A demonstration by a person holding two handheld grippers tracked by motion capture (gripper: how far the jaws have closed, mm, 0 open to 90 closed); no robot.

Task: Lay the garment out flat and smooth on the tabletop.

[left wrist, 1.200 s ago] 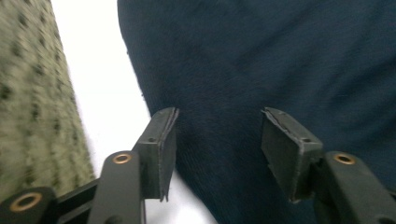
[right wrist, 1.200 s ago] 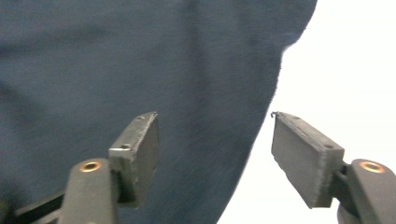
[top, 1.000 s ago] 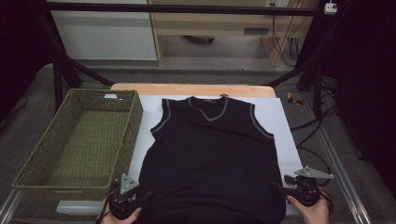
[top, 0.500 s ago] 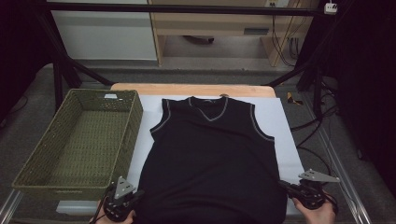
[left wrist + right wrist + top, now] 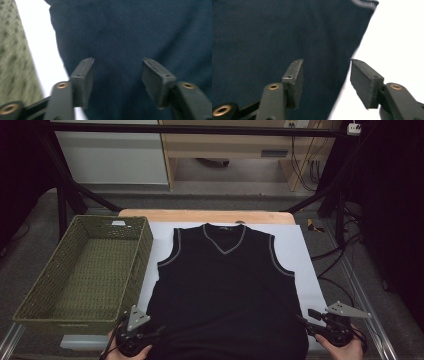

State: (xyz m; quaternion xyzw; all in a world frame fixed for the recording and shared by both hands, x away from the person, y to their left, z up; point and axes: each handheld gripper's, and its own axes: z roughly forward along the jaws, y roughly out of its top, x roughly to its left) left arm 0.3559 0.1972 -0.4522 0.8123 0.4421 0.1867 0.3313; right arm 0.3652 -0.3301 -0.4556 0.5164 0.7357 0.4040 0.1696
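Since the earlier frame both grippers' jaws have just been opening; nothing is pinched between them. White rectangular table sheet [image 5: 305, 255]: bears the flat-spread black sleeveless knit vest with grey-trimmed V-neck [image 5: 225, 290], hem toward the person. Olive woven rectangular basket [image 5: 85, 270]: just left of the vest. Left gripper [image 5: 152, 336] and right gripper [image 5: 305, 316]: jaws spread, hovering at the hem corners. Risk: a shallow bite may catch one fabric layer, leaving the hem to slip free. The gripper views show knit texture and jaw gap [image 5: 117, 75] [image 5: 325, 75]; the high view shows the basket.
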